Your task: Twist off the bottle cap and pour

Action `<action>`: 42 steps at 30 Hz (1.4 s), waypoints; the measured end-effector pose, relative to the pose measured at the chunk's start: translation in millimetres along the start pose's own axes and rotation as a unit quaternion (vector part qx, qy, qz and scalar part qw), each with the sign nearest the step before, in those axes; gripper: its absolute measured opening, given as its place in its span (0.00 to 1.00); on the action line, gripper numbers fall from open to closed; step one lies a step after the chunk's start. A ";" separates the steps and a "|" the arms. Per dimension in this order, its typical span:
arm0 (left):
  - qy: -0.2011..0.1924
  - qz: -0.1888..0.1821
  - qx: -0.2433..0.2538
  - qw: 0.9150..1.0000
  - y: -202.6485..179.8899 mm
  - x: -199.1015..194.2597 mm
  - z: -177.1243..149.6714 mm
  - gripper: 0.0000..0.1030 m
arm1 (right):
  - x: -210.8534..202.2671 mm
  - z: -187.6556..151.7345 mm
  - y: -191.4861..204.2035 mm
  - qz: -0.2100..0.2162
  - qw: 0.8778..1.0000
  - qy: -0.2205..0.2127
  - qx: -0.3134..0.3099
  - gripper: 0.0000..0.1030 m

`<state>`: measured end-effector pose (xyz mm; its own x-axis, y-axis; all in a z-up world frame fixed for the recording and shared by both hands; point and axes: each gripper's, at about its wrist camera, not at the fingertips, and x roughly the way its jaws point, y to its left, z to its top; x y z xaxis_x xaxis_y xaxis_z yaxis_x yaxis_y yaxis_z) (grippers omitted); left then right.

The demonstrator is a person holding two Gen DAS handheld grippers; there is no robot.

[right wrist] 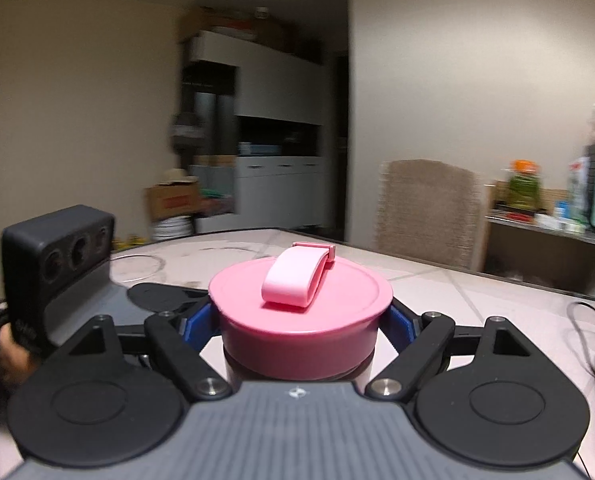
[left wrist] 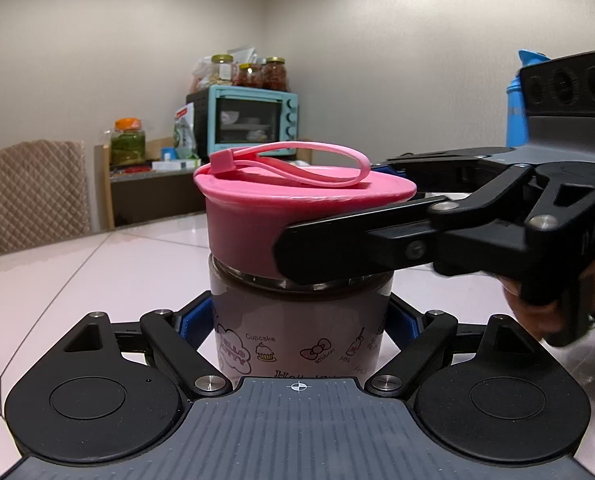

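Left gripper point(left wrist: 299, 320) clamps the printed translucent bottle point(left wrist: 299, 320); right gripper point(right wrist: 299, 320), entering from 3 o'clock, grips the round pink plastic cap point(right wrist: 299, 312). The cap remains seated: unscrewing and pouring are both outstanding.

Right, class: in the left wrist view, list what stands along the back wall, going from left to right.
Chair → green jar with orange lid → teal oven → blue bottle, partly hidden behind the right tool's camera housing.
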<state>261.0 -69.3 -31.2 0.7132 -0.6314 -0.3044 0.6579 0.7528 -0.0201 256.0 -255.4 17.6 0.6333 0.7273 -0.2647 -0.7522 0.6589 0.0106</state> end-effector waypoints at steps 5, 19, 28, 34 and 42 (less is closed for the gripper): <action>0.000 0.000 0.000 1.000 0.2 -0.2 0.0 0.87 | -2.2 2.6 -8.6 0.035 0.999 -0.004 -0.006 0.83; 0.000 0.000 0.000 1.000 0.7 -0.3 0.2 0.87 | -13.6 16.6 20.7 -0.068 0.998 -0.001 0.007 0.96; 0.000 0.000 0.000 1.000 1.0 0.0 0.2 0.87 | -12.5 13.7 54.8 -0.153 0.988 0.004 0.010 0.96; 0.000 0.000 0.000 1.000 1.9 0.5 0.2 0.87 | -5.6 9.2 59.1 -0.184 0.982 0.000 0.039 0.96; 0.000 0.000 0.000 1.000 1.7 0.4 0.2 0.87 | 8.1 6.3 63.3 -0.213 0.976 -0.002 0.046 0.95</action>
<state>262.5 -68.3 -31.2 0.7130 -0.6318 -0.3042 0.6583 0.7525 -0.0198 214.6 -206.7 22.1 0.8856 0.3852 -0.2595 -0.4019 0.9156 -0.0126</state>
